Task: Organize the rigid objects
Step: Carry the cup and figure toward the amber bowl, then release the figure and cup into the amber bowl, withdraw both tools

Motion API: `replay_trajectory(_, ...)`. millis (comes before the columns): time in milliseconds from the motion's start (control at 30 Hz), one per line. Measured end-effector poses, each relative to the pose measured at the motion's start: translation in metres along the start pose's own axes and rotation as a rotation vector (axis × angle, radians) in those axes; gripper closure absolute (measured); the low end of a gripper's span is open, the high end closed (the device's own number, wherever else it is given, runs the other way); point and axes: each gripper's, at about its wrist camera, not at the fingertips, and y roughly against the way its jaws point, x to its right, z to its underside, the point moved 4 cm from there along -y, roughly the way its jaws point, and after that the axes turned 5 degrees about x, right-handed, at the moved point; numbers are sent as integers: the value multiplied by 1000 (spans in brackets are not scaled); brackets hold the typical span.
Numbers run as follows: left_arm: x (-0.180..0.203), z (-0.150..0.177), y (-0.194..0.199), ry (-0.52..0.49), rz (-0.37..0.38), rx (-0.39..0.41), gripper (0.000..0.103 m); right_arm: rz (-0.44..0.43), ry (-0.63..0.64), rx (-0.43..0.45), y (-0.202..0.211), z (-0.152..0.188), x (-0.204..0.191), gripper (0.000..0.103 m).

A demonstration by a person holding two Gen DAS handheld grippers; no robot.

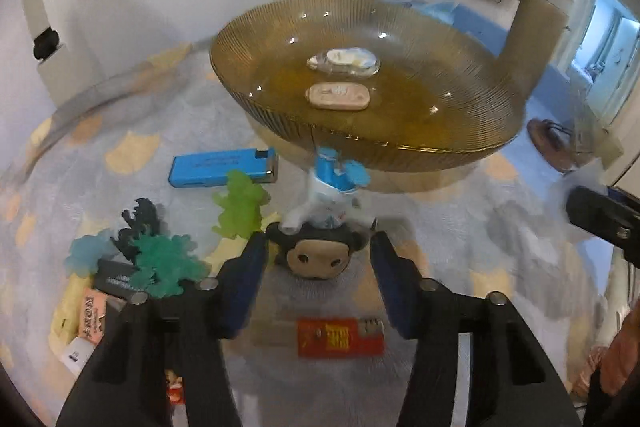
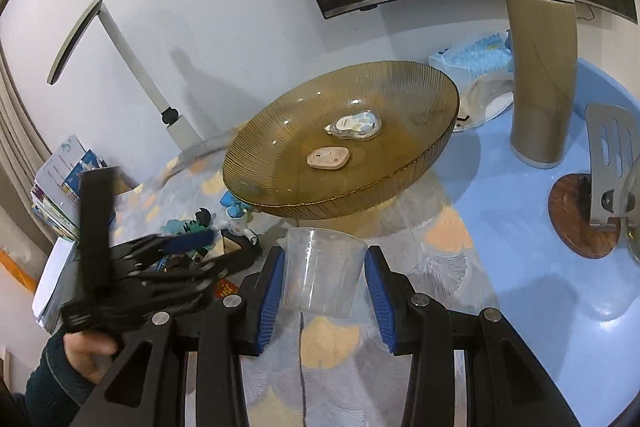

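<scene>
Clutter fills the left of the patterned tablecloth (image 1: 460,239): translucent teal, dark and lime dinosaur figures (image 1: 240,207), rubbery in look and ragged in outline, with a flat blue lighter (image 1: 224,169) lying behind them and a few small packets at the edge. Just to their right the left gripper (image 1: 318,251) hangs over a small monkey-head toy (image 1: 316,255), glossy dark with a tan snout, and a blue-and-white figurine (image 1: 332,187) stands just behind it. The jaws are parted on either side of the head, and no pad visibly presses on it. A red packet (image 1: 340,337) lies below the fingers.

The step in hand looks like a pick from this pile, and the next move would call for settling the pads squarely round the rounded head before closing, since its smooth curve could slip out.

Further right stands the ribbed amber glass bowl (image 1: 480,99), wide and shallow, with two small oval cases (image 1: 338,97) already in it. It is the likely drop point.

On the far right, the right gripper (image 2: 324,275) is clamped on a clear plastic cup (image 2: 320,267), thin-walled and tapered, held above the cloth just in front of the bowl.
</scene>
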Motion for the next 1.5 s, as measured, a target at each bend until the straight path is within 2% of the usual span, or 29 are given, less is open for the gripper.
replay_trajectory(100, -5, 3, 14, 47, 44, 41, 72, -10, 35, 32, 10, -7, -3, 63)
replay_trajectory(133, -7, 4, 23, 58, 40, 67, 88, -11, 47, 47, 13, -10, -5, 63)
replay_trajectory(167, -9, 3, 34, 72, 43, 91, 100, -14, 58, 63, 16, -14, -8, 63)
replay_trajectory(233, -11, -5, 60, 105, 65, 167, 100, -19, 82, 104, 23, -29, -13, 63)
replay_trajectory(333, -8, -28, 92, 100, 73, 277, 100, -10, 99, 158, 25, -54, -16, 63)
replay_trajectory(400, -5, -47, 110, 98, 108, 329, 100, 17, 102, 183, 21, -70, -16, 63)
replay_trajectory(467, -1, -60, 113, 91, 144, 347, 100, 14, 95, 192, 18, -78, -15, 63)
replay_trajectory(500, 0, -64, 114, 79, 136, 350, 100, 8, 87, 192, 15, -81, -14, 63)
replay_trajectory(567, -4, -64, 110, 75, 110, 340, 94, 7, 76, 181, 11, -82, -11, 63)
replay_trajectory(600, -9, -60, 104, 85, 123, 303, 89, 6, 68, 171, 8, -81, -9, 63)
replay_trajectory(667, -16, -44, 86, 107, 98, 221, 44, -5, 58, 152, 4, -75, -5, 63)
replay_trajectory(700, -18, -31, 78, 112, 90, 193, 35, -6, 54, 141, 1, -71, -3, 63)
replay_trajectory(733, -18, -23, 71, 110, 88, 177, 32, -6, 49, 133, -1, -69, 0, 63)
replay_trajectory(833, -8, -7, 38, 89, 68, 78, 32, -24, 8, 99, -10, -59, 8, 63)
replay_trajectory(900, -6, -2, 17, 94, 12, 22, 32, -39, -16, 82, -14, -54, 11, 63)
replay_trajectory(1000, -5, 0, -4, 112, -22, -13, 33, -36, -7, 77, -14, -51, 9, 63)
replay_trajectory(1133, -8, -4, -21, 122, -62, -5, 35, -24, 8, 67, -14, -48, 8, 63)
replay_trajectory(1167, -10, -6, -24, 129, -54, -7, 58, -27, 5, 64, -15, -48, 9, 63)
replay_trajectory(1200, -13, -5, -27, 140, -28, -16, 65, -29, 3, 60, -16, -48, 9, 63)
replay_trajectory(1333, -17, -2, -14, 151, 7, 23, 66, -29, 1, 59, -17, -46, 11, 63)
replay_trajectory(1400, -14, 1, 7, 149, 45, 63, 66, -31, 0, 63, -15, -46, 11, 63)
replay_trajectory(1500, -12, 1, 48, 139, 43, 144, 66, -36, 2, 87, -7, -49, 9, 63)
